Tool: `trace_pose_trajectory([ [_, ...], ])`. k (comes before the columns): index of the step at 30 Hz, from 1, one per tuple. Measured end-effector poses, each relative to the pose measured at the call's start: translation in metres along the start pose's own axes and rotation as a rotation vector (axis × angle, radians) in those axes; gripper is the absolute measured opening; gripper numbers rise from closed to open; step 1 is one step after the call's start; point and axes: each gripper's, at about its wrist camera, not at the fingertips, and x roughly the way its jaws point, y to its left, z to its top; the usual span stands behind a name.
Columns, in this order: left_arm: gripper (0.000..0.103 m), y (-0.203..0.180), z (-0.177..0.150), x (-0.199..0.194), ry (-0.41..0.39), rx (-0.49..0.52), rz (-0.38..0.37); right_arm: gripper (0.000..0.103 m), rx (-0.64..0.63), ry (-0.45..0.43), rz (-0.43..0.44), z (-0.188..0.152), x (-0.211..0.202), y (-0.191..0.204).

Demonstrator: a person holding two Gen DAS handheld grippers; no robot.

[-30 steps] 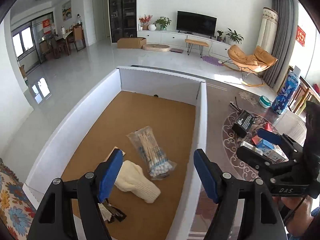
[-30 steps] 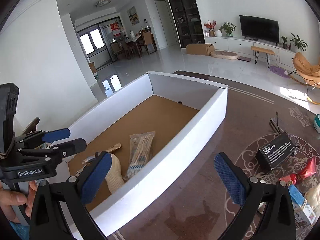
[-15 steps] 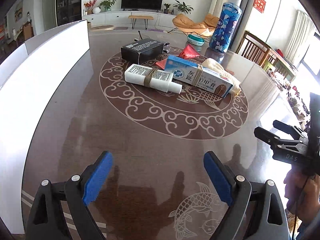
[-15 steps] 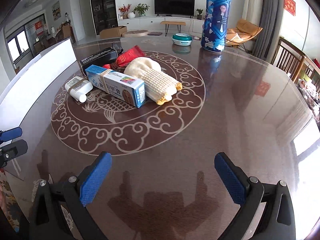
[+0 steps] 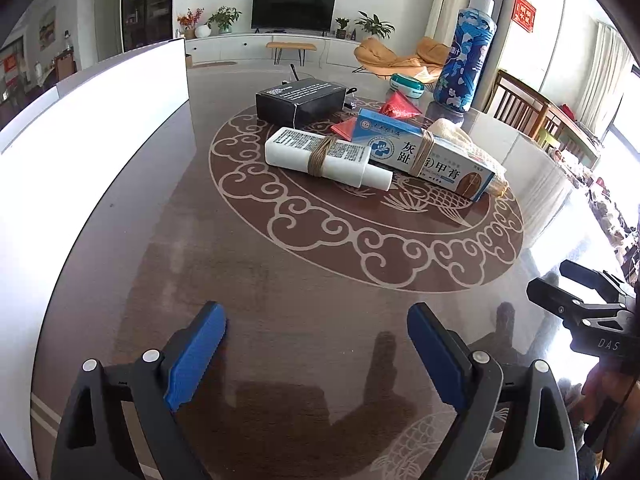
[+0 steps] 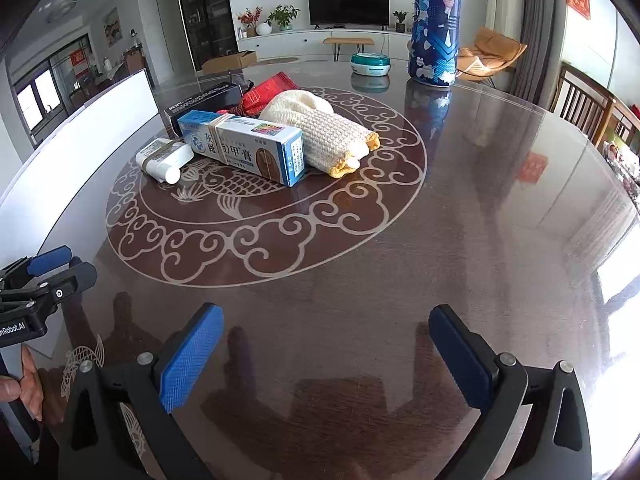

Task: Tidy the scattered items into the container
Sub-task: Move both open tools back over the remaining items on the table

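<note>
The blue-and-white box point(image 5: 424, 156) reads "灰趾甲膏"; the right gripper point(image 5: 592, 312) apparently "DAS".

On the bench point(image 5: 280, 280) we count one black box point(image 5: 300, 102), one white bottle point(image 5: 324, 158), one blue-and-white carton point(image 5: 424, 156) and one knitted glove point(image 6: 320, 128). We also count two red packets point(image 5: 400, 105), one tall blue canister point(image 6: 435, 24), one small round tin point(image 6: 371, 63) and one white container point(image 5: 92, 116).

Both tools left the white box point(image 5: 92, 128) — the left tool point(image 5: 316, 344), jaws opening wider and empty, and the right tool point(image 6: 326, 344) swung over the desk point(image 6: 360, 260).

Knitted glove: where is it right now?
Right wrist view, centre: the knitted glove lies on the table, against the blue-and-white carton, in front of the red packet.
</note>
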Motion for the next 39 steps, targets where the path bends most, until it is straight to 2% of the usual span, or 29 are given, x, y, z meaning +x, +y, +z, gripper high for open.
trace_pose_trajectory([
  [7,0.094,-0.005,0.000,0.002,0.008,0.023,0.031,0.103,0.069,-0.002,0.001,-0.001,-0.001,-0.011],
  [13,0.095,-0.006,0.000,0.003,0.011,0.030,0.039,0.103,0.048,0.011,-0.030,0.000,0.001,-0.005],
  [32,0.095,-0.014,0.000,0.006,0.033,0.073,0.091,0.103,0.050,0.017,-0.054,-0.001,0.001,-0.006],
  [39,0.100,-0.015,0.000,0.008,0.043,0.078,0.095,0.103,0.040,0.024,-0.067,-0.001,0.002,-0.005],
])
